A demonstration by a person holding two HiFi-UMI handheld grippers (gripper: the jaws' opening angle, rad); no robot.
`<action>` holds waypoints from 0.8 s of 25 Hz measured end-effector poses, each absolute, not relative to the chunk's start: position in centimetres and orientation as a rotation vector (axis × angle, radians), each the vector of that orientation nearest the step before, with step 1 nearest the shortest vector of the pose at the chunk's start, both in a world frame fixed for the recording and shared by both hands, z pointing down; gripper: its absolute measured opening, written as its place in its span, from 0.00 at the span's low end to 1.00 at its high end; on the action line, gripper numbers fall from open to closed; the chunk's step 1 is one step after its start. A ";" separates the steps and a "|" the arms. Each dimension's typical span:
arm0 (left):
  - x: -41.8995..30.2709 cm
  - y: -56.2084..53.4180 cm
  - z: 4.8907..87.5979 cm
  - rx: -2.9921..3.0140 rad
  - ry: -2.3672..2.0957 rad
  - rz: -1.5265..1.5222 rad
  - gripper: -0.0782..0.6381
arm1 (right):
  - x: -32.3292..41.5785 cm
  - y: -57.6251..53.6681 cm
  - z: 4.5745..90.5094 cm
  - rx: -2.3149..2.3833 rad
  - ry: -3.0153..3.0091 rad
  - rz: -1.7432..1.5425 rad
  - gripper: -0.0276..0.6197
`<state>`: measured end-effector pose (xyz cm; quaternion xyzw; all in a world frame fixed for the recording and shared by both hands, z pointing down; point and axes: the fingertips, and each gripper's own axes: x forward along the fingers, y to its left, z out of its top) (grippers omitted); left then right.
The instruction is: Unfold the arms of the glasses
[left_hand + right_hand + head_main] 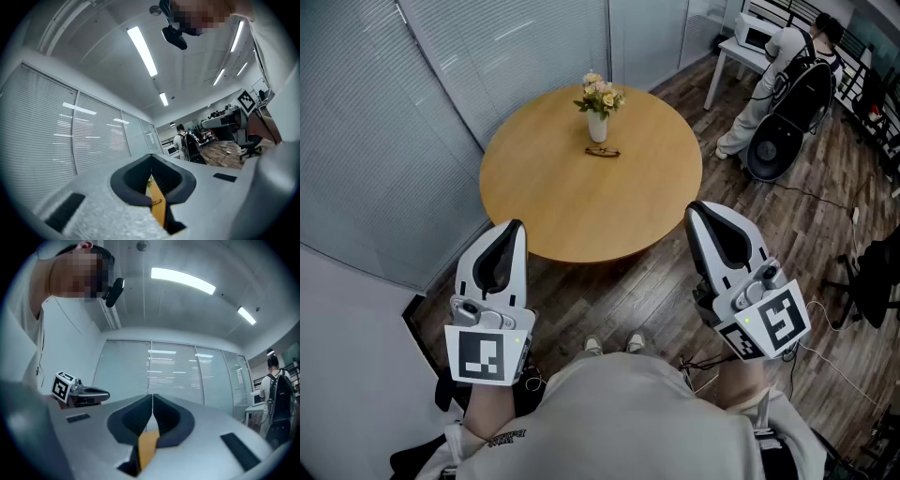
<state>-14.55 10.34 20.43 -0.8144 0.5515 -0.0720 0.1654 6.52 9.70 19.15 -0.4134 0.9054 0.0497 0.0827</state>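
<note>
The folded glasses lie on the round wooden table, just in front of a white vase of flowers. Both grippers hang well short of the table, near my body. My left gripper is shut with nothing in it. Through the slit of my left gripper a strip of the table and the glasses show. My right gripper is also shut and empty. Its own view has my right gripper with jaws touching and a strip of table below.
Glass walls with blinds run behind and to the left of the table. A person with a backpack stands at a white desk at the back right, beside a black round case. Cables trail over the wooden floor.
</note>
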 end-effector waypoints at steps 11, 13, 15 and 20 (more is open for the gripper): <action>-13.2 10.2 21.8 -2.365 1.553 -0.227 0.14 | 7.8 9.2 20.0 -1.245 2.657 0.089 0.09; -13.1 10.1 22.4 -2.371 1.567 -0.250 0.14 | 8.2 9.2 20.2 -1.255 2.658 0.096 0.09; -12.5 10.0 22.4 -2.377 1.555 -0.232 0.14 | 8.6 9.1 20.6 -1.259 2.660 0.093 0.09; -10.1 9.1 22.2 -2.379 1.539 -0.234 0.14 | 10.4 8.4 21.1 -1.264 2.676 0.086 0.09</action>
